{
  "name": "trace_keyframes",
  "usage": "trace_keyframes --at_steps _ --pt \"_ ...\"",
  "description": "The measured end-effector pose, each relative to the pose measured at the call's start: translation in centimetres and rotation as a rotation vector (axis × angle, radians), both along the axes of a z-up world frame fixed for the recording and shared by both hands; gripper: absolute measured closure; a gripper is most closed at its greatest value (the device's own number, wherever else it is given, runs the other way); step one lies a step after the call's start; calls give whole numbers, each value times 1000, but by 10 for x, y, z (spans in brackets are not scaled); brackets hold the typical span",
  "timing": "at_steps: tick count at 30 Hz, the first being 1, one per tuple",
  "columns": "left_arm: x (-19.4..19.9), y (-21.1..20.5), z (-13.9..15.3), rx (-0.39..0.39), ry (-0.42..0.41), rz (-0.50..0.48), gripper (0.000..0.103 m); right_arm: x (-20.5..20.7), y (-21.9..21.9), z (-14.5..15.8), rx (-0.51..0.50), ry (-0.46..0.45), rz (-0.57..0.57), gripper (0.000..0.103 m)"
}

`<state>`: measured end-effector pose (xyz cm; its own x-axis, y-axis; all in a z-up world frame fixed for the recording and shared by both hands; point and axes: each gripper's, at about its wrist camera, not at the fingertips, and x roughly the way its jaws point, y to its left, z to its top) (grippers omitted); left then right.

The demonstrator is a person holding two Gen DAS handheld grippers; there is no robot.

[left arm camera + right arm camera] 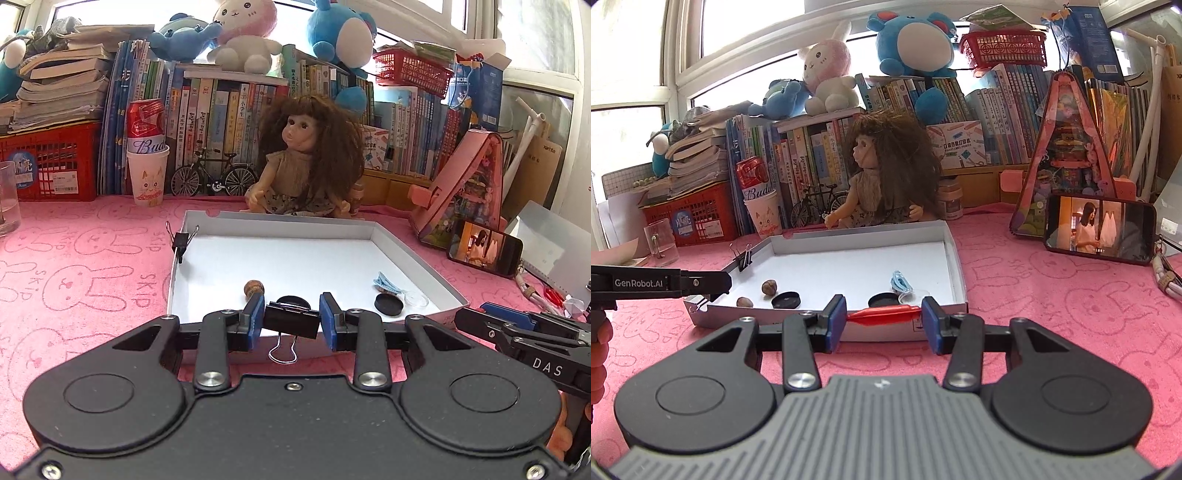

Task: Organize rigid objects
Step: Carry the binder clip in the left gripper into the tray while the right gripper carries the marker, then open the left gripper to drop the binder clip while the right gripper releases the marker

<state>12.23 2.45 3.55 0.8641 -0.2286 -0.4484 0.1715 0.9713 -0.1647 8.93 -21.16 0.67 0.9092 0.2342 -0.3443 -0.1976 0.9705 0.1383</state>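
The left gripper [291, 320] is pinching a black binder clip [292, 320] between its blue pads, its wire loop hanging down just over the near wall of the white tray [417, 254]. The right gripper [883, 320] is pinching a red clip-like piece [882, 316] crosswise, just before the tray's near wall. Inside the tray are lying two nuts [769, 287], two black caps [786, 300] and a light blue hair clip [900, 284]; a second binder clip [181, 240] is gripping the left wall. The tray's middle is sitting open, and pink cloth [81, 280] printed "SKIP" is spreading around it. A can [146, 125] is reading "Bud"; the grippers' arms are reading "GenRobot.AI" and "DAS".
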Motion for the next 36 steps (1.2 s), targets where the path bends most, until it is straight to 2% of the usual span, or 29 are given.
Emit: trace_keyframes --at_steps 8,13,26,36 --pt "28 7 2 -27 17 39 73 26 5 3 4 10 -9 54" --pt "47 12 3 -9 11 62 73 47 6 5 -1 24 -11 53" --pt "113 26 4 -68 107 96 73 118 -12 7 129 182 -39 54" --pt "140 24 -11 -45 172 116 73 155 -14 5 202 290 -69 53"
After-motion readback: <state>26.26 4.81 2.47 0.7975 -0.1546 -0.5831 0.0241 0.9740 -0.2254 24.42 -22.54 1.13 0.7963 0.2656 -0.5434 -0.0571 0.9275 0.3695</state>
